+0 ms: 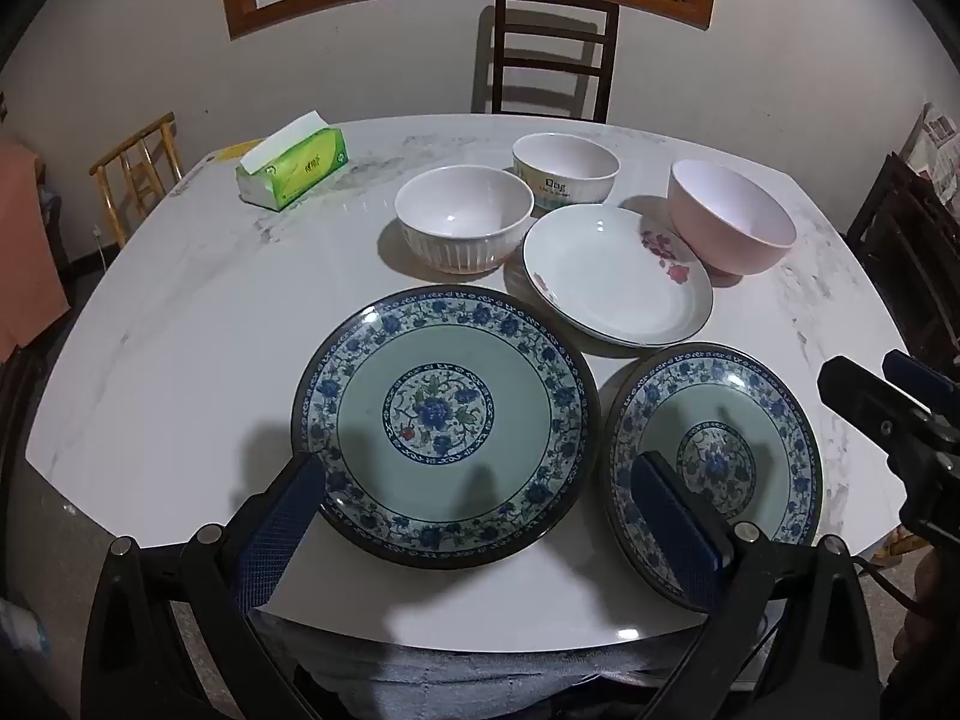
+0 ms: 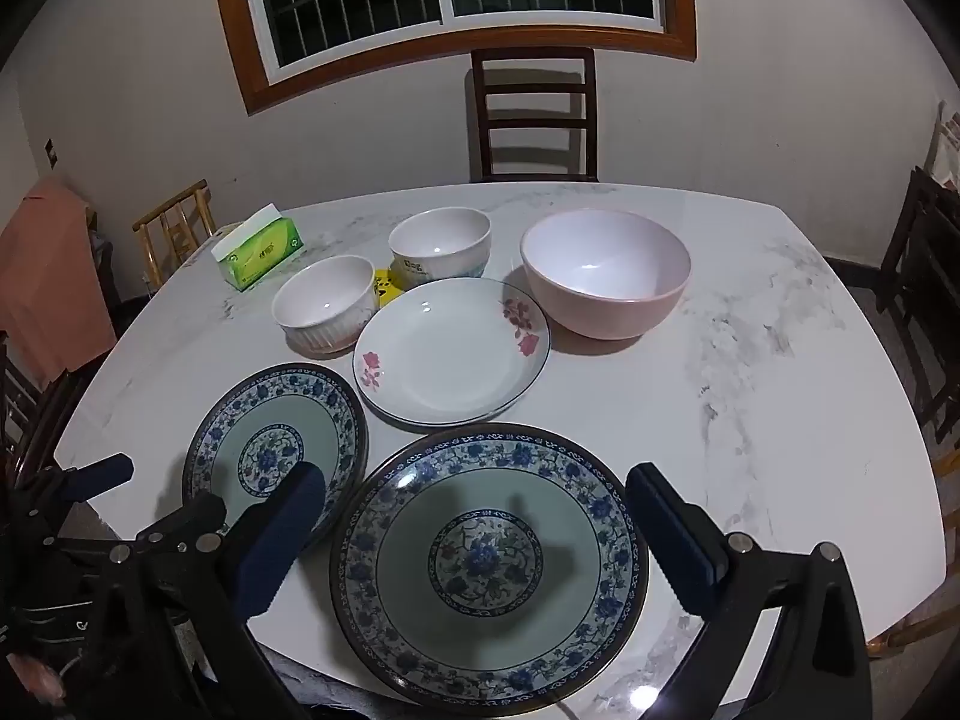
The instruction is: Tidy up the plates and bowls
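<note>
Both pairs of fingers stand spread wide and grasp nothing. Those of the left gripper (image 1: 480,507) hang over the near edge of the marble counter (image 1: 180,360), framing the left blue-patterned plate (image 1: 445,425). Those of the right gripper (image 2: 474,516) hang over the right blue-patterned plate (image 2: 489,564), which lies just beside the left one without overlapping it. Behind these two, toward the middle of the counter, sits a white plate with pink flowers (image 2: 451,350). A ribbed white bowl (image 2: 326,310) stands at its left, a white bowl with lettering (image 2: 440,242) behind it, and a pink bowl (image 2: 605,273) at its right; all are upright and empty. A green tissue box (image 1: 293,166) lies far left on the counter, well apart from the dishes. A dark chair (image 2: 533,114) stands beyond the far edge.
</note>
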Action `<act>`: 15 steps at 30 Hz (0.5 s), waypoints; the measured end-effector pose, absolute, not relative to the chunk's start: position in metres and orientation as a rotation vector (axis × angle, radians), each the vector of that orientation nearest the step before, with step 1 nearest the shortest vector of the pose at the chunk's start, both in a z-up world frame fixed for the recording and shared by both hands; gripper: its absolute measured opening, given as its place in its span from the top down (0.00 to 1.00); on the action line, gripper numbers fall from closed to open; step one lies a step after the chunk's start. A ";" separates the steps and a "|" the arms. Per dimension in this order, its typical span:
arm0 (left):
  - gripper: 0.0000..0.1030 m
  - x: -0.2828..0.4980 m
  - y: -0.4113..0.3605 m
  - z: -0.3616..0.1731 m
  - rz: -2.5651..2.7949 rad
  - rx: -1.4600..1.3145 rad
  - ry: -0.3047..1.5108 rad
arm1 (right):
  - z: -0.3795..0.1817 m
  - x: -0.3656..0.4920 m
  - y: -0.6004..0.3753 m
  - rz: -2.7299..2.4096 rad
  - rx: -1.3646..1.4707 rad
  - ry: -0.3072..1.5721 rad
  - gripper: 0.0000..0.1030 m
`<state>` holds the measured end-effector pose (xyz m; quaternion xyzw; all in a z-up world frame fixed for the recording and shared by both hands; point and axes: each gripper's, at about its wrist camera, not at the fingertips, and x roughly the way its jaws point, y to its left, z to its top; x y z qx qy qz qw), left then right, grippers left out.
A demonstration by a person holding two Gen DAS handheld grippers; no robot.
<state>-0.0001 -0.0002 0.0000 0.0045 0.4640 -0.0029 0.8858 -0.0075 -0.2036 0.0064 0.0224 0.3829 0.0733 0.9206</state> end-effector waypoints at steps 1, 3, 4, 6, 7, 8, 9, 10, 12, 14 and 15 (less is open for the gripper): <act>0.02 0.001 0.000 0.000 -0.012 -0.008 0.983 | 0.006 -0.007 -0.204 0.149 0.048 0.789 0.00; 0.02 0.001 0.001 0.000 -0.005 -0.008 0.984 | 0.006 -0.007 -0.203 0.151 0.057 0.793 0.00; 0.02 0.001 0.001 0.000 -0.003 -0.008 0.984 | 0.006 -0.006 -0.203 0.149 0.060 0.794 0.00; 0.03 -0.001 0.001 -0.005 0.002 -0.007 0.980 | 0.005 -0.007 -0.201 0.160 0.042 0.785 0.01; 0.03 -0.004 -0.003 -0.007 0.007 -0.004 0.980 | 0.007 -0.007 -0.201 0.159 0.042 0.786 0.01; 0.03 -0.004 -0.004 -0.008 0.010 -0.002 0.979 | 0.007 -0.007 -0.201 0.159 0.040 0.787 0.01; 0.05 -0.006 -0.006 -0.009 0.013 0.002 0.978 | 0.006 -0.008 -0.201 0.162 0.038 0.788 0.00; 0.06 -0.003 -0.004 -0.011 0.008 -0.004 0.985 | 0.006 -0.009 -0.202 0.162 0.037 0.787 0.01; 0.07 -0.005 -0.001 -0.011 0.007 -0.011 0.984 | 0.005 -0.010 -0.200 0.164 0.036 0.790 0.01; 0.07 0.000 0.005 -0.011 0.008 -0.021 0.998 | 0.006 -0.010 -0.200 0.162 0.036 0.797 0.01; 0.07 -0.001 0.005 -0.011 0.008 -0.020 0.998 | 0.007 -0.011 -0.200 0.164 0.037 0.798 0.01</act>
